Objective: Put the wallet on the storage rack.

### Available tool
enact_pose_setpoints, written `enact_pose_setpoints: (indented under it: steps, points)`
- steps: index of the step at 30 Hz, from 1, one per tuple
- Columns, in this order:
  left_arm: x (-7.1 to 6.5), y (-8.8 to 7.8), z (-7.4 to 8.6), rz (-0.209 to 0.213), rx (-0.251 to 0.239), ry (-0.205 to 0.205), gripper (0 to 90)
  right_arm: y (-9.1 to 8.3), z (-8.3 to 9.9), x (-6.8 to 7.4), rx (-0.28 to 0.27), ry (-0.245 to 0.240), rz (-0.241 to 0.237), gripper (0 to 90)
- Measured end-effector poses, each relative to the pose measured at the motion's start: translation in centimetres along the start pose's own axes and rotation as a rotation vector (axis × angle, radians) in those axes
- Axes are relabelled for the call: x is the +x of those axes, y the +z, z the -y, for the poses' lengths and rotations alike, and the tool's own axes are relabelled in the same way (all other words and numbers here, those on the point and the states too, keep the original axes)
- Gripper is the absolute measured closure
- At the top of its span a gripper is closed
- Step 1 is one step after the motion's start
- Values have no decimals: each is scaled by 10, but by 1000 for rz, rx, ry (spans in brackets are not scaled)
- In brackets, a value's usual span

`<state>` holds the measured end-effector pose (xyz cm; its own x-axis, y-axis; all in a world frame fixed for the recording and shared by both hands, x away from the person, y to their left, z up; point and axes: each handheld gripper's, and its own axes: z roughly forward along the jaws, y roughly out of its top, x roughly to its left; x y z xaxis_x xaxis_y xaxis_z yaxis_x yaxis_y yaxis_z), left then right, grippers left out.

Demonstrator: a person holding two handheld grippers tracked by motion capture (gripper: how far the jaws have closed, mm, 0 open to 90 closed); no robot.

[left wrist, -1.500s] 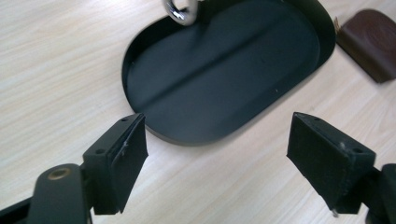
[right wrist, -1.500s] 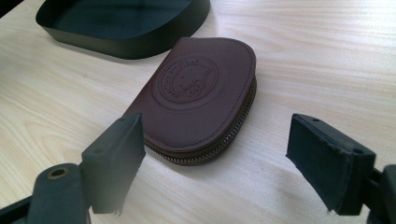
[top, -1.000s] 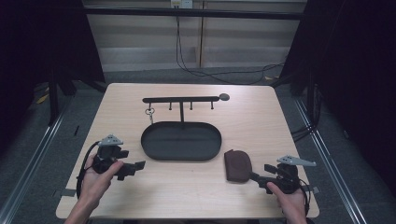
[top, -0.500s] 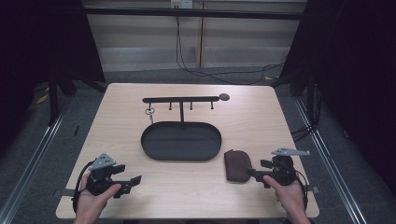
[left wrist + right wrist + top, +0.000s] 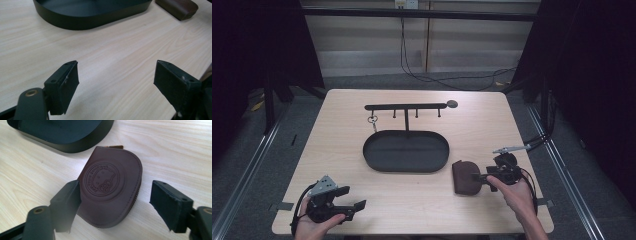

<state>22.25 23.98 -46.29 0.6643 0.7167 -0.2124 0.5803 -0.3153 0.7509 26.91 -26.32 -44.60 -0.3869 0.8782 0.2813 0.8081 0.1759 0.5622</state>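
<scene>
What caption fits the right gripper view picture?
Open right gripper straddling a brown leather pouch beside the black tray.

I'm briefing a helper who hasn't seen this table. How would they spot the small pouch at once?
Find the black oval tray mid-table, below the hook rack. Just off its right end lies the brown leather pouch, flat on the wood before the right gripper. It is the table's one brown item, embossed with a round emblem.
</scene>
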Motion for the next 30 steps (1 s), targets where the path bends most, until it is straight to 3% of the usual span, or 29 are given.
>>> enact_pose_setpoints:
  steps: [7,13,16,18,24,30]
  points:
    - [1,2,-2,6,-1,6,197,7,-15,2,75,-32,14,288]
    - [1,3,-2,10,14,17,198,20,-32,1,219,-36,52,247]
    - [1,3,-2,12,24,20,201,29,-36,2,280,-47,110,199]
    - [1,3,-2,15,26,27,203,36,-37,4,309,-56,100,187]
    - [0,3,-2,12,33,37,203,48,-42,14,355,-67,104,174]
    - [-1,0,-2,2,27,47,203,56,-44,15,392,-61,119,140]
